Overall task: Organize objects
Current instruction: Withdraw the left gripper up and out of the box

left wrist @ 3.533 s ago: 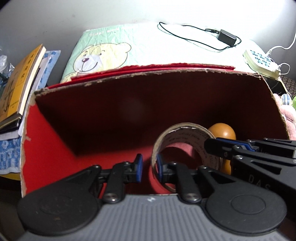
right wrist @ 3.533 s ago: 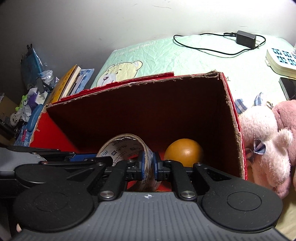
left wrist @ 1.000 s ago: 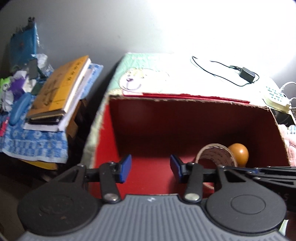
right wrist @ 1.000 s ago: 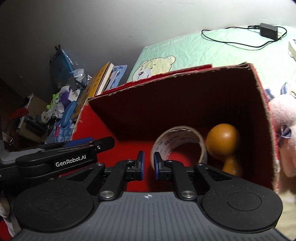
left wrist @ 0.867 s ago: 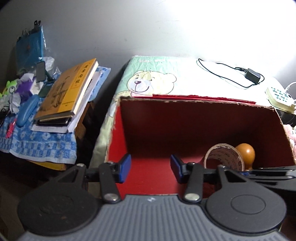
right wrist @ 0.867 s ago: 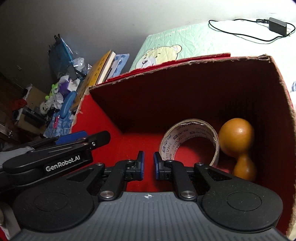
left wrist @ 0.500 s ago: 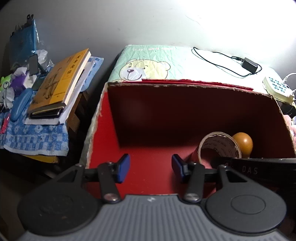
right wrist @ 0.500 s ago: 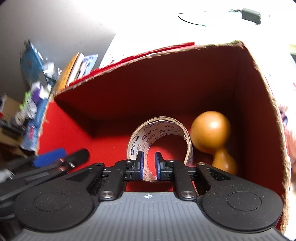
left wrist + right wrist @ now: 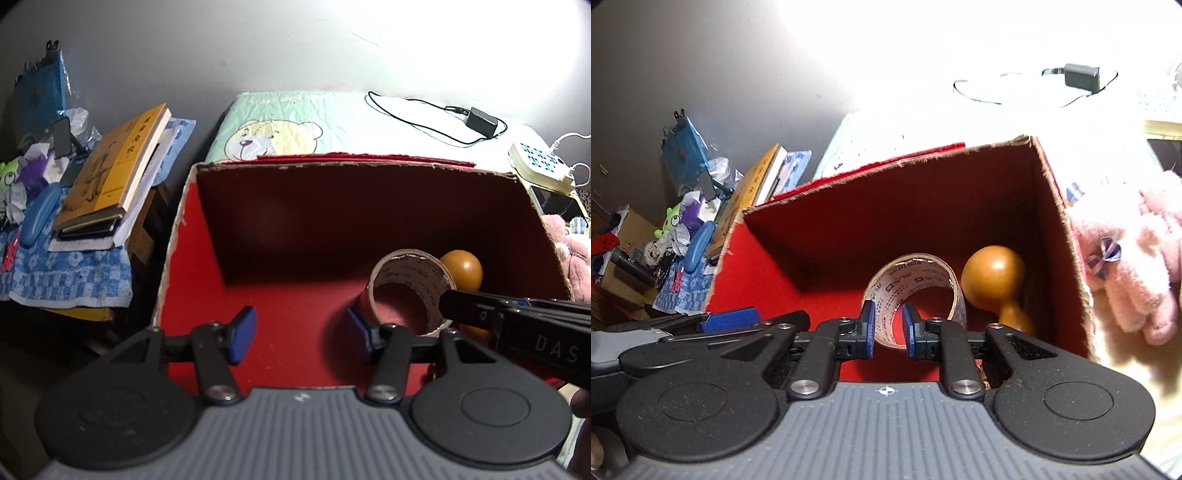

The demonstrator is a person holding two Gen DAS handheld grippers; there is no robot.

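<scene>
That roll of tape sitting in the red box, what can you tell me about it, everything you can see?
The tape roll is a wide ring of brownish packing tape on a cardboard core, with small printed text lining its inside. It stands on edge on the floor of the red box, near the right end, its hole facing the cameras. A round wooden gourd-shaped object sits right beside it, close enough that contact cannot be ruled out. The right gripper straddles its near rim, slightly parted; a grip cannot be confirmed.

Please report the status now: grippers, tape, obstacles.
Left gripper open, empty. Right gripper slightly open at tape roll. Roll in red box, beside gourd.
</scene>
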